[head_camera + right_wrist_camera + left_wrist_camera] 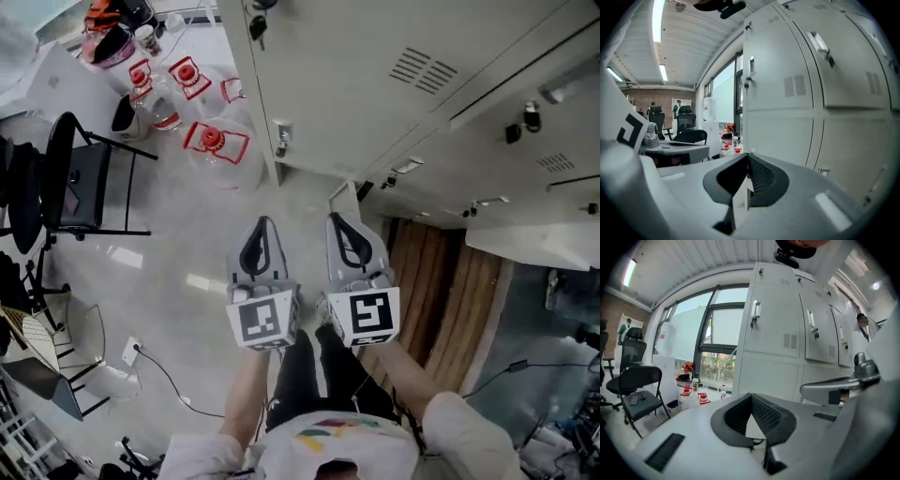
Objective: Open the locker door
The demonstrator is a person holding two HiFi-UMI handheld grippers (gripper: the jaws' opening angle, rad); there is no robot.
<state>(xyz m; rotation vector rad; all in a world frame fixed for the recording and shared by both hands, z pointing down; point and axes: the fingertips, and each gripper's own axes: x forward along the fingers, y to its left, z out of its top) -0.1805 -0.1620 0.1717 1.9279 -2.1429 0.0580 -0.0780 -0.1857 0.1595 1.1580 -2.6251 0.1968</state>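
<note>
Grey metal locker door (356,75) is standing shut just ahead of the left gripper (262,223) and right gripper (341,217), its handle (281,139) beyond the left one. Both are pinching fully closed on nothing. Bare floor (178,253) is lying open to their left; square-patterned markers are showing on their cubes (262,321).

The head view is evenly, flatly lit. Pale reflections sit on the glossy floor (202,281) at eight o'clock, and the area at four o'clock falls dim. In the left gripper view, daylight floods through the window (705,329) at ten o'clock and is nearly washed out. In the right gripper view, a ceiling strip light (658,18) glares at eleven o'clock. Both gripper views are fisheye, with black corners. The straight edges of the lockers (773,333) bow outward, and the foreground at six o'clock is soft.
</note>
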